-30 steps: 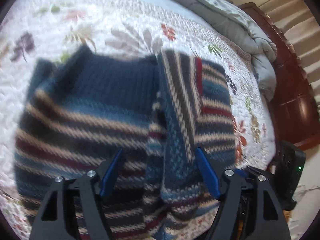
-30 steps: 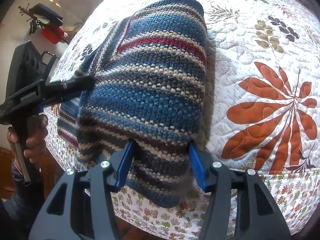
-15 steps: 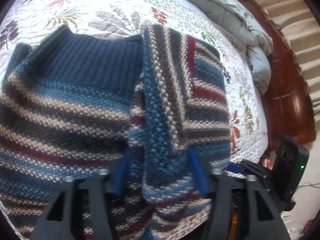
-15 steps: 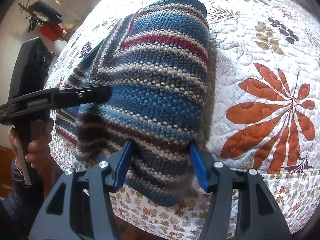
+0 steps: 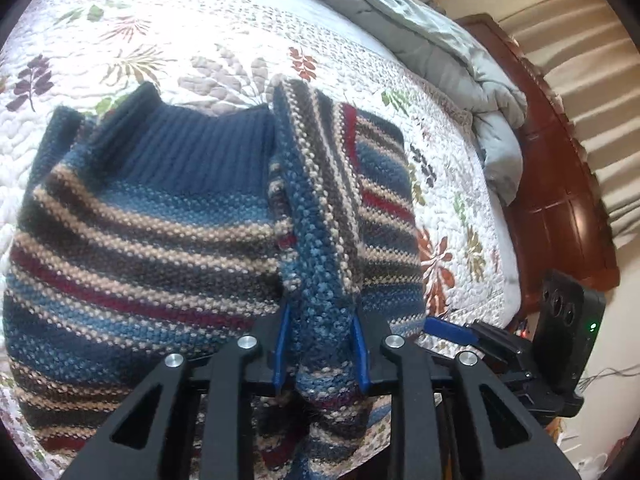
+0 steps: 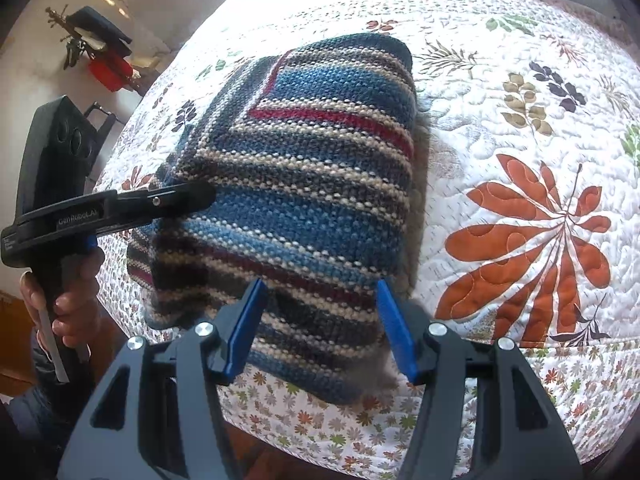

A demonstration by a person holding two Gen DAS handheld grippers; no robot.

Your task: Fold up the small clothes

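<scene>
A small striped knit sweater (image 5: pixel 152 240) in blue, beige, grey and red lies on the quilted bed, its navy ribbed collar away from me. One side is folded over the body. My left gripper (image 5: pixel 320 344) is shut on the folded sleeve's thick edge near the hem. In the right wrist view the sweater (image 6: pixel 312 184) hangs over the bed's edge. My right gripper (image 6: pixel 320 328) is open, its blue fingers either side of the hem, not pinching. The left gripper (image 6: pixel 120 208) reaches in from the left there.
The white leaf-print quilt (image 5: pixel 200 28) covers the bed. A grey duvet (image 5: pixel 460 64) is bunched at the far right by a dark wooden headboard (image 5: pixel 560 184). The right gripper's body (image 5: pixel 560 332) sits at the bed's edge. A red and black object (image 6: pixel 104 60) stands beyond.
My left gripper has closed from open onto the folded sleeve edge. The right gripper has stayed open at the hem and has barely moved.
</scene>
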